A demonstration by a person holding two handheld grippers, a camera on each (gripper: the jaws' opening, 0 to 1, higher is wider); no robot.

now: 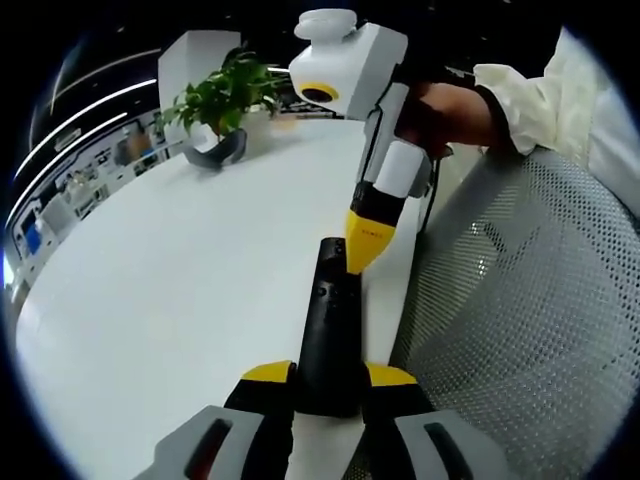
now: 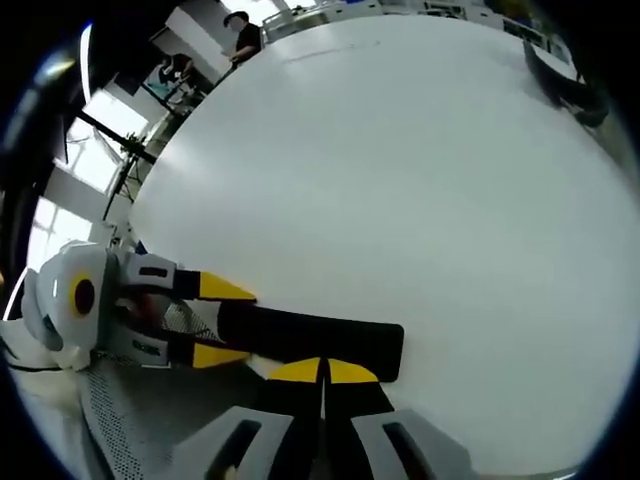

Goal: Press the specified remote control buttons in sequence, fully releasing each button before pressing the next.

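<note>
Left gripper view: the left gripper (image 1: 328,375) rises from 6 o'clock with its yellow-tipped jaws clamped on either side of the near end of a black remote control (image 1: 327,330), which runs lengthwise away from the camera toward 12 o'clock above the white surface (image 1: 170,300). The right gripper (image 1: 362,245) enters from 1 o'clock, held by a hand (image 1: 455,112) in a pale sleeve (image 1: 560,100); its yellow tip meets the far end of the remote. A potted plant (image 1: 222,95) stands at 11 o'clock at the far edge of the surface, with a dark curved object (image 1: 215,155) just beside it. A perforated grey chair back (image 1: 520,300) occupies 3 to 5 o'clock.

Right gripper view: the right gripper's jaws are drawn together, tips touching, at 6 o'clock, resting on the near long edge of the remote (image 2: 315,340), which here lies crosswise. The left gripper (image 2: 210,320) enters from 9 o'clock, one yellow tip on each side of the remote's left end. The surface (image 2: 400,180) spreads from 10 to 4 o'clock; a dark curved object (image 2: 570,85) lies at 2 o'clock, and people (image 2: 240,35) stand in the background at 11 o'clock. Grey mesh (image 2: 110,420) shows at 7 o'clock.
</note>
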